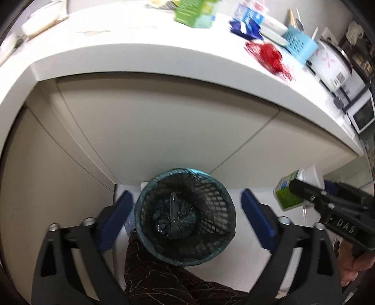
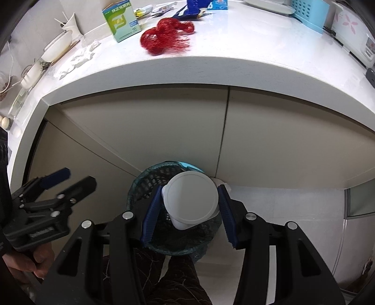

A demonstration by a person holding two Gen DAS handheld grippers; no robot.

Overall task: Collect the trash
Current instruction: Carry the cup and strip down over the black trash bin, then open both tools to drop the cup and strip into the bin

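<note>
White kitchen counter (image 2: 211,70) over beige cabinet doors; on it a red mesh bundle (image 2: 166,35), a green carton (image 2: 120,21) and a blue basket (image 1: 297,44). Below, on the floor: dark mesh trash bin (image 1: 185,218) with black liner. Left gripper (image 1: 185,215): jaws spread wide above the bin, nothing between them. Right gripper (image 2: 189,211): clenched on a white lidded cup (image 2: 192,197), held over the bin

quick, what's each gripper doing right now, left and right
Left gripper: open, nothing between its pads, above the trash bin.
Right gripper: closed on a white cup, held over the bin.
</note>
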